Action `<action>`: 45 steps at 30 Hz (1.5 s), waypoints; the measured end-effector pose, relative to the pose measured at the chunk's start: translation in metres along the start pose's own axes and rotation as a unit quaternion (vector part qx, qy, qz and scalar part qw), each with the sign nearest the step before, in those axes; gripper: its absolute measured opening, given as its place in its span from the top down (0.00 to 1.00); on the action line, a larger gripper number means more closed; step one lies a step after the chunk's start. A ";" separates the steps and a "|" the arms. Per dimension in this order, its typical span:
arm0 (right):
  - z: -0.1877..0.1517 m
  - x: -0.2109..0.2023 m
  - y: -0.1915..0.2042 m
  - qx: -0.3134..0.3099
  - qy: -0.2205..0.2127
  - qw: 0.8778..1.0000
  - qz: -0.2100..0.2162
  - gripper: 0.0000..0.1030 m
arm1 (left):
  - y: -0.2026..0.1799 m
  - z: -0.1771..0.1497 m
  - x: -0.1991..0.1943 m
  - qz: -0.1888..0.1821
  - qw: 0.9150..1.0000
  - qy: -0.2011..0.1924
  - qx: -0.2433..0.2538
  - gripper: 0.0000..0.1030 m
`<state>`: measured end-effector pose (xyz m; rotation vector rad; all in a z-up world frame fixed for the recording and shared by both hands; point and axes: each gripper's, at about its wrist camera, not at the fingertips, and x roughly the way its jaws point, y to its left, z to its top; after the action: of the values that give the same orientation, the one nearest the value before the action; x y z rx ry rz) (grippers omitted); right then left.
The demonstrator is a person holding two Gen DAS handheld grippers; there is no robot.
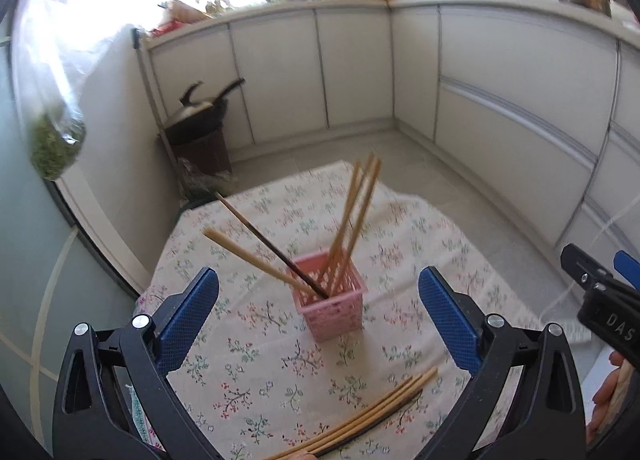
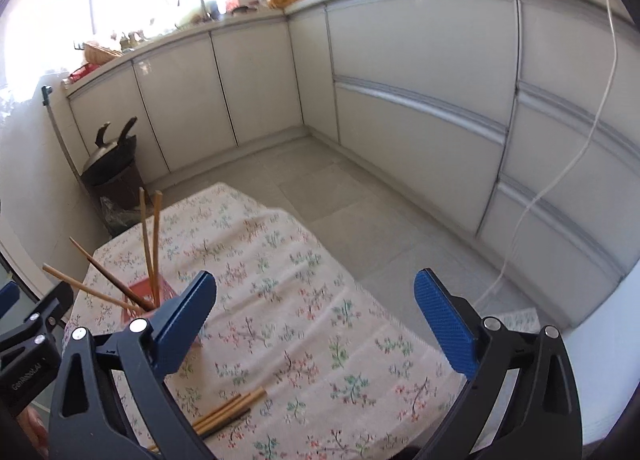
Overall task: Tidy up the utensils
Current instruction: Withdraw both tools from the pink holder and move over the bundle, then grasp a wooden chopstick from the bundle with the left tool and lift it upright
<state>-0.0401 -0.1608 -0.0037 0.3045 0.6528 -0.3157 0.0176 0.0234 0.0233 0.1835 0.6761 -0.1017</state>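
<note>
A pink slotted holder [image 1: 332, 300] stands on the floral tablecloth [image 1: 264, 360] with several chopsticks [image 1: 356, 216] leaning out of it, one of them dark. More loose chopsticks [image 1: 372, 416] lie on the cloth near the front. My left gripper [image 1: 318, 312] is open, its blue pads wide apart on either side of the holder, above it and apart from it. My right gripper [image 2: 316, 312] is open too, with nothing between its pads; the holder [image 2: 144, 300] sits to its left and the loose chopsticks [image 2: 228, 412] lie below it. The right gripper also shows at the left wrist view's right edge [image 1: 600, 288].
White kitchen cabinets [image 2: 400, 100] wrap around the back and right. A dark bin with a wok and lid [image 1: 200, 120] stands on the floor by the table's far left corner. A white cable [image 2: 560, 180] hangs down the right cabinets. A hand [image 1: 612, 392] shows at the right edge.
</note>
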 end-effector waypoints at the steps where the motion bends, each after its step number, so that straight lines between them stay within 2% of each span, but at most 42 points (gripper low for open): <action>1: -0.004 0.004 -0.004 0.006 0.014 1.000 0.002 0.06 | -0.004 -0.003 0.007 -0.002 1.000 0.013 0.010 0.07; 4: -0.020 0.021 -0.014 0.021 0.066 0.997 0.016 0.06 | -0.013 -0.015 0.027 -0.009 0.998 0.054 0.040 0.07; 6: -0.025 0.028 -0.016 0.025 0.085 0.996 0.021 0.06 | -0.021 -0.025 0.044 -0.026 0.994 0.092 0.060 0.07; 10: -0.029 0.033 -0.021 0.034 0.099 0.994 0.029 0.06 | -0.037 -0.044 0.069 -0.050 0.982 0.155 0.091 0.07; 16: -0.026 0.032 -0.031 0.050 0.103 0.993 0.030 0.06 | -0.043 -0.058 0.090 -0.059 0.972 0.201 0.104 0.07; 20: -0.028 0.041 -0.040 0.062 0.126 0.990 0.029 0.06 | -0.042 -0.071 0.116 -0.078 0.958 0.258 0.101 0.07; 23: -0.032 0.046 -0.043 0.069 0.143 0.987 0.036 0.06 | -0.042 -0.085 0.140 -0.098 0.941 0.311 0.093 0.07; 25: -0.032 0.047 -0.044 0.069 0.146 0.986 0.036 0.06 | -0.042 -0.089 0.150 -0.108 0.932 0.334 0.088 0.07; 27: -0.033 0.048 -0.044 0.068 0.147 0.986 0.036 0.06 | -0.042 -0.092 0.156 -0.120 0.925 0.350 0.084 0.09; 31: -0.036 0.056 -0.047 0.077 0.166 0.982 0.041 0.06 | -0.045 -0.096 0.165 -0.112 0.921 0.360 0.096 0.12; 34: -0.039 0.059 -0.048 0.084 0.177 0.980 0.046 0.06 | -0.044 -0.100 0.174 -0.114 0.916 0.372 0.096 0.22; 41: -0.042 0.066 -0.047 0.089 0.191 0.976 0.046 0.06 | -0.039 -0.101 0.184 -0.132 0.914 0.374 0.088 0.28; 43: -0.044 0.069 -0.047 0.094 0.200 0.974 0.048 0.06 | -0.041 -0.098 0.184 -0.132 0.914 0.370 0.099 0.30; 44: -0.045 0.070 -0.047 0.096 0.202 0.974 0.048 0.06 | -0.042 -0.098 0.184 -0.130 0.913 0.370 0.109 0.37; 45: -0.045 0.072 -0.047 0.098 0.205 0.973 0.048 0.06 | -0.044 -0.100 0.184 -0.123 0.913 0.369 0.122 0.38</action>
<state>-0.0286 -0.1997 -0.0914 0.5983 1.0117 -0.2254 0.0924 -0.0055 -0.1746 0.3850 1.4449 -0.3723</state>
